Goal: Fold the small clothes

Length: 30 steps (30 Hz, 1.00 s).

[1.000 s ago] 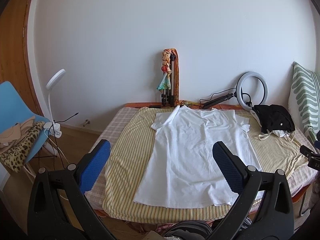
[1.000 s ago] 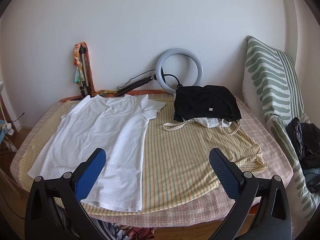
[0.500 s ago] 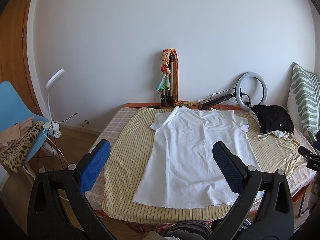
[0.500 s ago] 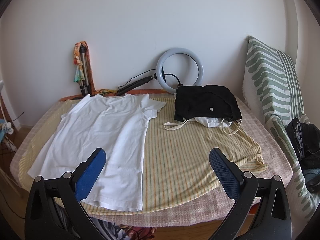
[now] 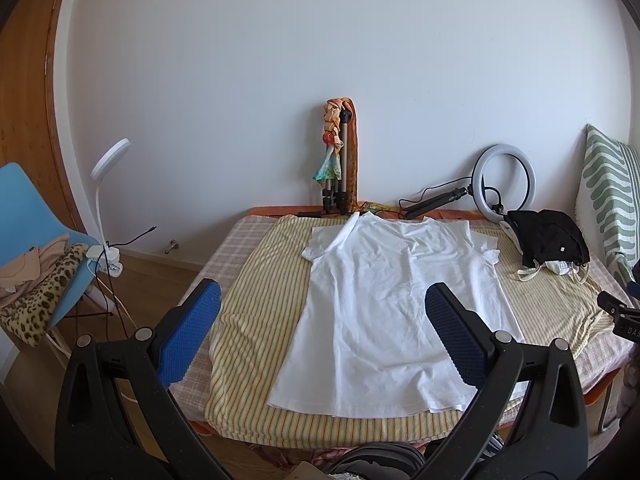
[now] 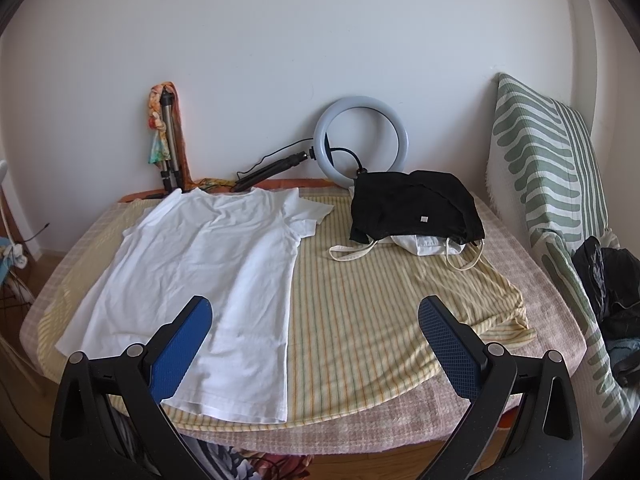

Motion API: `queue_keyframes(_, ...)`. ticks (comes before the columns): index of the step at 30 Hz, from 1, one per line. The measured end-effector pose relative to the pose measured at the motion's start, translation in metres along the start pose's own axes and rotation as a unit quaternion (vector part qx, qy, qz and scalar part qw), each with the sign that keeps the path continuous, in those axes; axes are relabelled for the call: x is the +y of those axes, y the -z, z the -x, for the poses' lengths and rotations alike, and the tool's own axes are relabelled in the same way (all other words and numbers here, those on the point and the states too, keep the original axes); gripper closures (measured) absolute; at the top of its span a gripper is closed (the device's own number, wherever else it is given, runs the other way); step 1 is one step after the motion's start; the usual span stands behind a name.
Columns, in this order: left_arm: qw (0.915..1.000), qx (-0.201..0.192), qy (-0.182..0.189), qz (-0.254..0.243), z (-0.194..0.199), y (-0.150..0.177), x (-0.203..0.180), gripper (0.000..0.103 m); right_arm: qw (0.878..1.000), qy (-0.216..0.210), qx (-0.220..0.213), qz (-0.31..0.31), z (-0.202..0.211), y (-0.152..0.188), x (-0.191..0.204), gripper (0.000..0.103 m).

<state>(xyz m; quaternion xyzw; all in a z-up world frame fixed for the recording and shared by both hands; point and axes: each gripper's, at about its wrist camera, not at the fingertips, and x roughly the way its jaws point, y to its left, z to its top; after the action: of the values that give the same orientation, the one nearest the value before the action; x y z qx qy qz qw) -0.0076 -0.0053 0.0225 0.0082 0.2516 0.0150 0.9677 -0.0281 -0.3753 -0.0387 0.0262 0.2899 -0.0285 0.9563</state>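
Note:
A white T-shirt [image 5: 392,304] lies spread flat on the striped yellow cloth [image 5: 260,300] covering the table, collar toward the wall; it also shows in the right wrist view [image 6: 208,264]. My left gripper [image 5: 320,336] is open and empty, held above the shirt's near hem. My right gripper [image 6: 314,340] is open and empty, above the cloth just right of the shirt's right edge. A pile of black and white clothes [image 6: 416,208] sits at the back right.
A ring light [image 6: 360,136] and a tripod with a colourful scarf [image 6: 166,136] stand against the wall. A green striped cushion [image 6: 548,184] leans at the right. A blue chair [image 5: 24,220] with clothes and a white lamp [image 5: 106,168] stand on the left.
Both views have drifted back slightly, so the table looks a little farther away. The shirt and the clothes pile lie as before. Both grippers remain open.

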Motion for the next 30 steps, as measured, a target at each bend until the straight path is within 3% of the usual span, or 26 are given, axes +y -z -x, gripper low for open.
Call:
queue_keyframes(12,1.0000,0.004,0.000,0.003,-0.006,0.003,0.001,0.000,1.000,0.001,-0.001,0.005,-0.002,-0.001,0.007,0.000)
queue_keyframes(21,0.9996,0.020,0.001,0.019,-0.029,0.020,0.031,0.000,1.000,0.012,-0.001,0.015,-0.013,-0.003,0.014,0.000)
queue_keyframes(26,0.9995,0.020,0.005,0.025,-0.047,0.034,0.056,0.000,0.999,0.022,-0.030,0.026,-0.018,-0.022,0.018,0.000)
queue_keyframes(30,0.9992,0.019,0.017,0.030,-0.059,0.050,0.077,0.000,0.998,-0.006,-0.060,0.034,-0.018,-0.045,0.024,0.000)
